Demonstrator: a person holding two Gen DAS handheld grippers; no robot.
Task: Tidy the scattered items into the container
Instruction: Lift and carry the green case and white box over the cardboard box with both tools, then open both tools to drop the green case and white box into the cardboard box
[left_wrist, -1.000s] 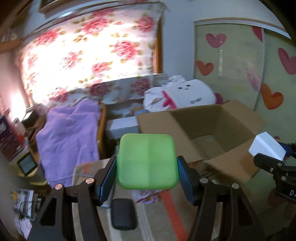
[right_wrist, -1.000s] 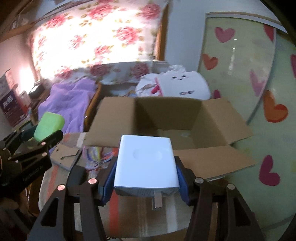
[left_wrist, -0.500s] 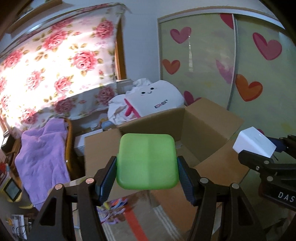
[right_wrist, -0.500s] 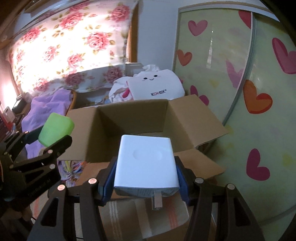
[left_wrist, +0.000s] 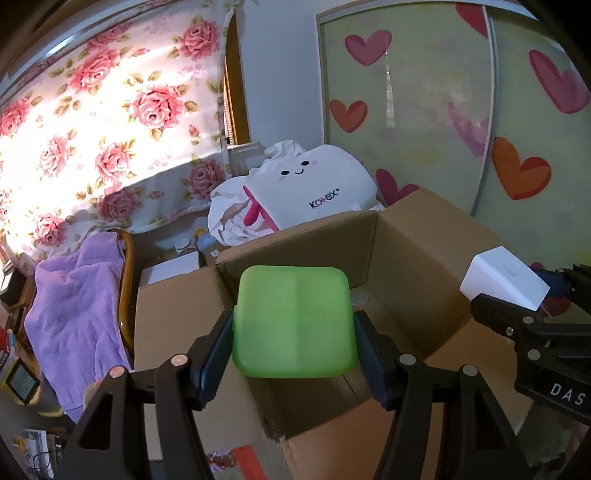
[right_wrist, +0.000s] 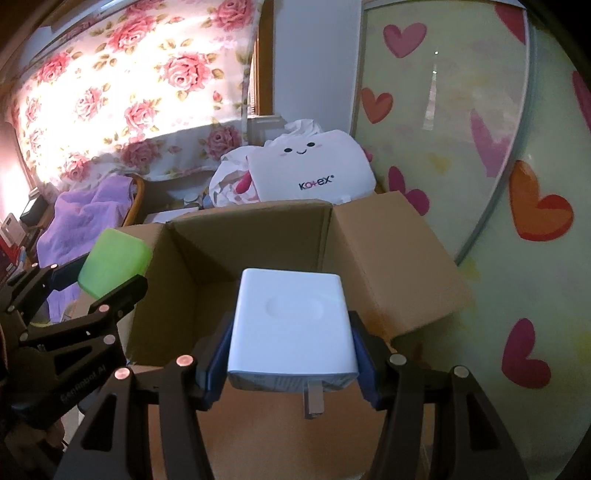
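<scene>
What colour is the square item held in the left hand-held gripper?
Bright translucent green; the green square item shows best in the left wrist view, clamped between the pads.

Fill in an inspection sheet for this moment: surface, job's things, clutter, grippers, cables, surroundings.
Surface: striped rug, barely in view, below the box.
Job's things: open cardboard box, flaps out; green case; white charger, prong toward the camera.
Clutter: white Kotex pack and purple towel behind the box.
Grippers: left gripper shut on the green case; right gripper shut on the white charger; both at the box opening.
Cables: nothing seen.
Surroundings: rose curtain, heart-patterned sliding door.
</scene>
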